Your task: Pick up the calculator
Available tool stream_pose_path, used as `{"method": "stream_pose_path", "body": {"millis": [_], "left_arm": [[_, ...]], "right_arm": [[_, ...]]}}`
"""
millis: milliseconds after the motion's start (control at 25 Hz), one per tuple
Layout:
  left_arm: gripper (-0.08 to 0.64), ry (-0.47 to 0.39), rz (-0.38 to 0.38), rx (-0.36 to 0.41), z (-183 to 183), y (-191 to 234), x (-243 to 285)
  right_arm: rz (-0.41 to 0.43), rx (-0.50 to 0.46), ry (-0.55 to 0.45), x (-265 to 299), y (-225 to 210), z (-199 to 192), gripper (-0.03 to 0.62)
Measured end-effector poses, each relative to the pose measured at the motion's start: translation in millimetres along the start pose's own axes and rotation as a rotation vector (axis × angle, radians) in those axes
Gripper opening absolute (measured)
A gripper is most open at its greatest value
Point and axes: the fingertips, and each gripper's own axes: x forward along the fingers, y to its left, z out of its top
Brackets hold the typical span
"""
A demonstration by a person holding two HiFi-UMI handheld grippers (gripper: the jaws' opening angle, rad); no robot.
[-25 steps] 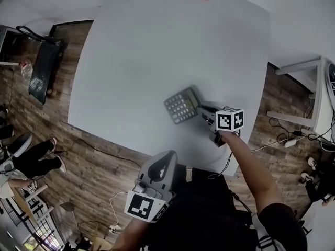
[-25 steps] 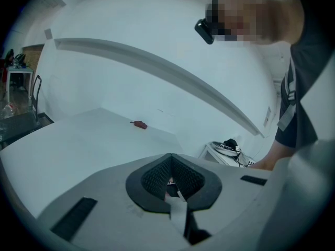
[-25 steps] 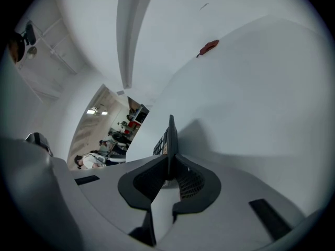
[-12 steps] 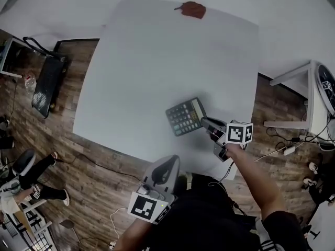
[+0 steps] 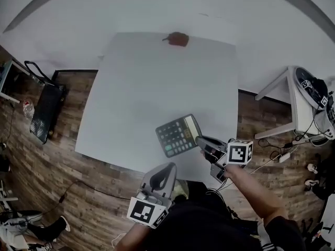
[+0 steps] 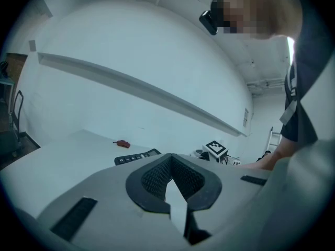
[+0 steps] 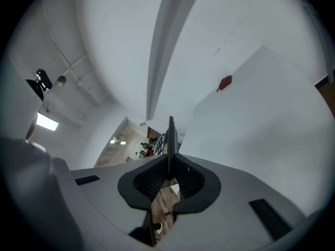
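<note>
Head view: the calculator (image 5: 177, 135) sits at a slant over the near part of the white counter (image 5: 157, 77). The right claw (image 5: 203, 143) is at its right edge. The left claw (image 5: 163, 171) hangs off the counter's near side, and a small red thing (image 5: 178, 38) lies at the far edge.

Left gripper view: its jaws are pressed together with nothing between them. The calculator (image 6: 137, 157) shows beyond.

Right gripper view: only here is the grip plain, with the jaws clamped on the calculator (image 7: 170, 140), seen edge-on as a thin dark slab.
</note>
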Motion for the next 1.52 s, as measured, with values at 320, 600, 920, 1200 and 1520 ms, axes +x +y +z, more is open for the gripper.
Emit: {"method": "stream_pose_path", "body": {"millis": [320, 600, 920, 1200, 1520], "left_arm": [[0.006, -0.075, -0.016, 0.039, 22, -14, -29], [0.005, -0.153, -0.017, 0.061, 46, -16, -54], [0.006, -0.194, -0.012, 0.052, 58, -18, -57], [0.006, -0.223, -0.024, 0.057, 72, -21, -59], [0.006, -0.21, -0.008, 0.044, 71, -22, -55]], "right_arm": [[0.064, 0.002, -0.111, -41, 70, -4, 0.052], [0.105, -0.012, -0.142, -62, 111, -16, 0.051], [0.121, -0.006, -0.159, -76, 124, -18, 0.051], [0.129, -0.006, -0.171, -80, 134, -14, 0.051], [0.137, 0.008, -0.174, -83, 131, -11, 0.051]]}}
